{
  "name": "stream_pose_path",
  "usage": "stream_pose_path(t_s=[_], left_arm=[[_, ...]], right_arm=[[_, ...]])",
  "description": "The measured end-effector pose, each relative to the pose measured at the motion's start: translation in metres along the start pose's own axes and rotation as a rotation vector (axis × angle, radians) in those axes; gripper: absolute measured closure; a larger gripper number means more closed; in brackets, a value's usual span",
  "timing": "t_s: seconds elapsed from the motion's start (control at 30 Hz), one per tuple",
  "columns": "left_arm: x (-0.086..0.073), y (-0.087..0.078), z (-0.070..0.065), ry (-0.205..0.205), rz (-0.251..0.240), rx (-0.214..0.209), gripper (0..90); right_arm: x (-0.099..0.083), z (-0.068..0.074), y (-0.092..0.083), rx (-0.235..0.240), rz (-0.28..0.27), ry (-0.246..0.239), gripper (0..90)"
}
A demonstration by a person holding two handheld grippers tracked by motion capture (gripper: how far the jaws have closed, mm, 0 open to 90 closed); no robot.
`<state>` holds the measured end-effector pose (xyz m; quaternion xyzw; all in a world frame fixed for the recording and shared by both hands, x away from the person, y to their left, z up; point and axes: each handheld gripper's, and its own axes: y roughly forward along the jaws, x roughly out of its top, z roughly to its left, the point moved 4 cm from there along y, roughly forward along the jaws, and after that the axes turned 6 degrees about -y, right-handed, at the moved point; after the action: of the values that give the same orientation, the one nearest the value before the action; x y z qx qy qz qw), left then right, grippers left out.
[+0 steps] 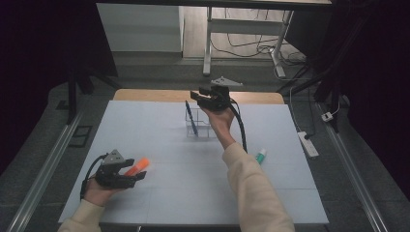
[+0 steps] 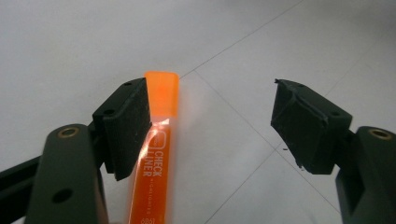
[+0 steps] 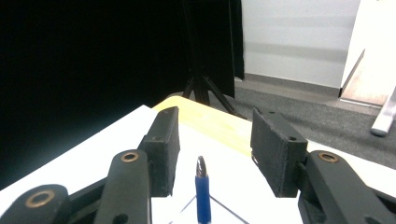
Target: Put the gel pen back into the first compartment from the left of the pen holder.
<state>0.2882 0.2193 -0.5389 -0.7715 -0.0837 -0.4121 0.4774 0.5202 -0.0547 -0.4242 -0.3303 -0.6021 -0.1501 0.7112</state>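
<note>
The right gripper (image 1: 205,94) is up near the far edge of the table (image 1: 159,193), about the middle of that edge, hanging over a clear acrylic pen holder (image 1: 200,126). Its jaws stand apart with nothing pinched. In the right gripper view the blue pen (image 3: 202,198) pokes up between the two black pads (image 3: 166,149), touching neither one. From the high view that pen stands tilted inside the holder, leaning toward the left side.

The left gripper (image 1: 129,178) sits low near the front left corner of the table, jaws spread wide. An orange highlighter (image 2: 154,154) lies flat on the table between them, hugging the left pad, with a big gap to the other pad, so it's not clamped. Its cap end points away from the person.

Further out, a small white bottle with a green cap (image 1: 261,155) lies near the right edge of the table, just beside the person's right sleeve (image 1: 251,188). A white power strip (image 1: 308,143) lies on the floor past that edge.
</note>
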Motion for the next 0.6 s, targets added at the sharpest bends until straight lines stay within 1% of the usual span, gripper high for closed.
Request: stream_pose_path(t_s=[0.2, 0.5, 0.6], left_arm=[[0.0, 0.001, 0.0, -0.001, 0.003, 0.001, 28.5], [0.0, 0.0, 0.0, -0.005, 0.001, 0.004, 28.5], [0.0, 0.0, 0.001, -0.008, 0.001, 0.005, 28.5]], right_arm=[[-0.005, -0.002, -0.01, 0.008, 0.023, -0.023, 50.7], [-0.018, -0.002, -0.026, 0.04, 0.044, -0.022, 50.6], [-0.024, -0.002, -0.034, 0.048, 0.059, -0.033, 50.6]])
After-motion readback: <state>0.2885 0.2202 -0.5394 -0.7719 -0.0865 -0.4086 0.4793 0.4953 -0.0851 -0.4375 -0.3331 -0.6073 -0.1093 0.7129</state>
